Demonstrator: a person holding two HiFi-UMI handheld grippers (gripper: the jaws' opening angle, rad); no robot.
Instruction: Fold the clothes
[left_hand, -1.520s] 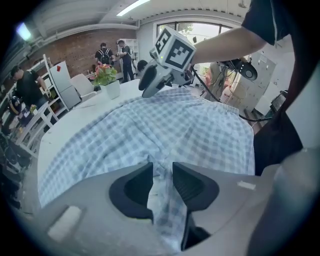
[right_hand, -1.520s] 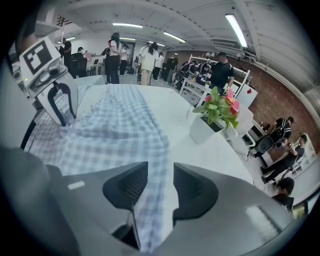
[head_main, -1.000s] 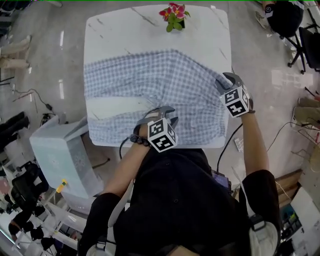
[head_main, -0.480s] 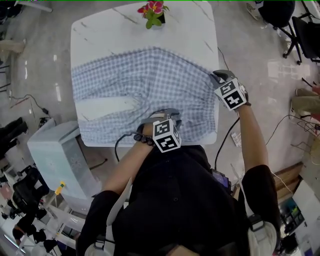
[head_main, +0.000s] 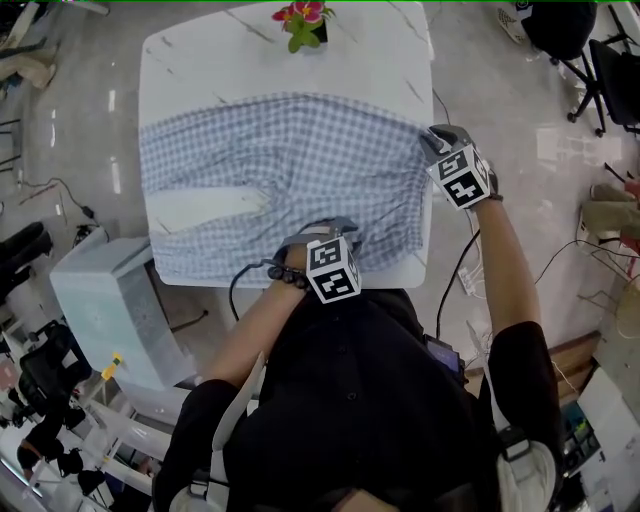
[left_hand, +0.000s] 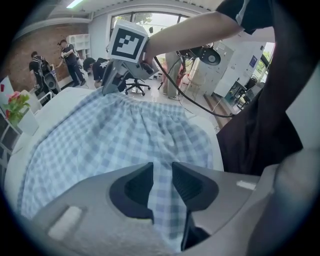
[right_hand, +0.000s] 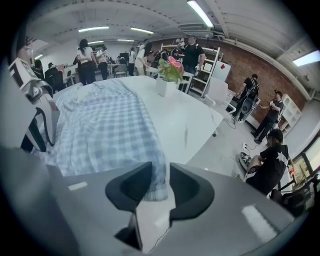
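1. The blue-and-white checked shorts (head_main: 300, 160) are spread flat across the middle of the white table (head_main: 250, 50). The legs point at the table's left edge and the gathered waistband runs along its right edge.
2. The left gripper (left_hand: 162, 172) is at the near edge of the table. Its jaws are pinched on a fold of the shorts' near side, and checked cloth fills the narrow gap between the pads.
3. The right gripper (right_hand: 161, 175) is at the right edge, clamped on the far corner of the waistband. Its jaws have just been easing open a touch, but the cloth is between them and looks nipped.
4. A little pot of pink flowers (head_main: 303, 25) sits at the far edge, well clear of the shorts.
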